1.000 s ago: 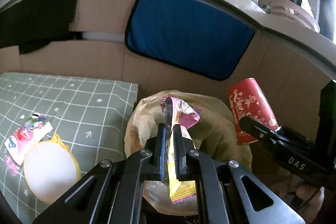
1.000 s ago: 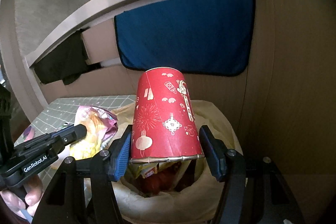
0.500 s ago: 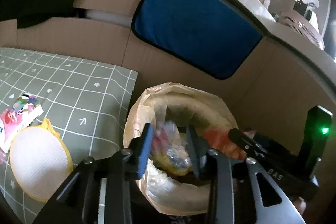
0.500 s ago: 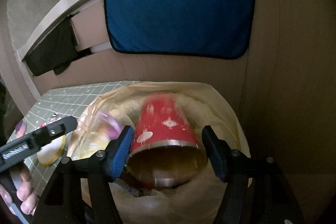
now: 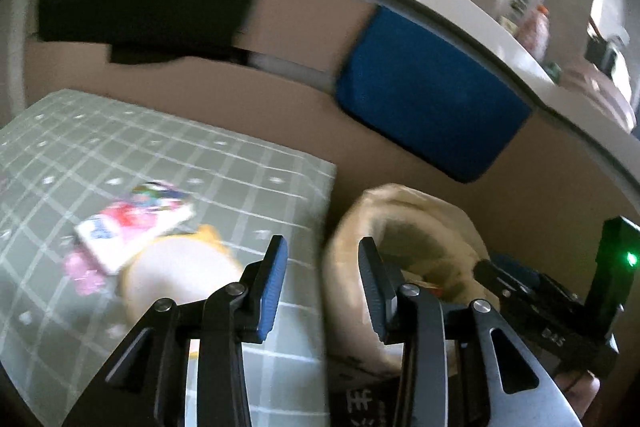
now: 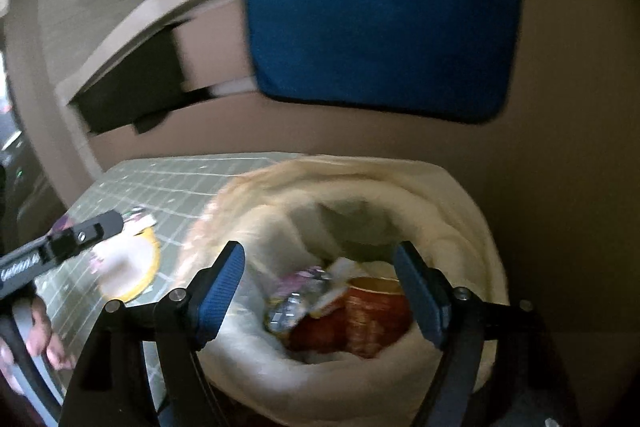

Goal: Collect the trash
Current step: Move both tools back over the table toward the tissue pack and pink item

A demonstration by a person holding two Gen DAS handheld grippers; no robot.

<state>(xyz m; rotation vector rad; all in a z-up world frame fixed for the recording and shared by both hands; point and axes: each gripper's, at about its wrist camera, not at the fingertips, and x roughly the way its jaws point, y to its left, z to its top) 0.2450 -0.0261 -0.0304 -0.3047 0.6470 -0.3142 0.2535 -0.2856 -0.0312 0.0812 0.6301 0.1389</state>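
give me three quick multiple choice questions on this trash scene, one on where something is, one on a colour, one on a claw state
1. Where is the red cup?
A. on the mat
B. inside the bin bag
C. in the right claw

2. What colour is the cloth on the back wall?
A. blue
B. green
C. white

3. How is the left claw?
A. shut on a wrapper
B. shut on the cup
C. open, holding nothing

Answers: 1 B, it lies among wrappers in the bag. 2 A, plainly blue in both views. 3 C, its fingers stand apart with nothing between them.
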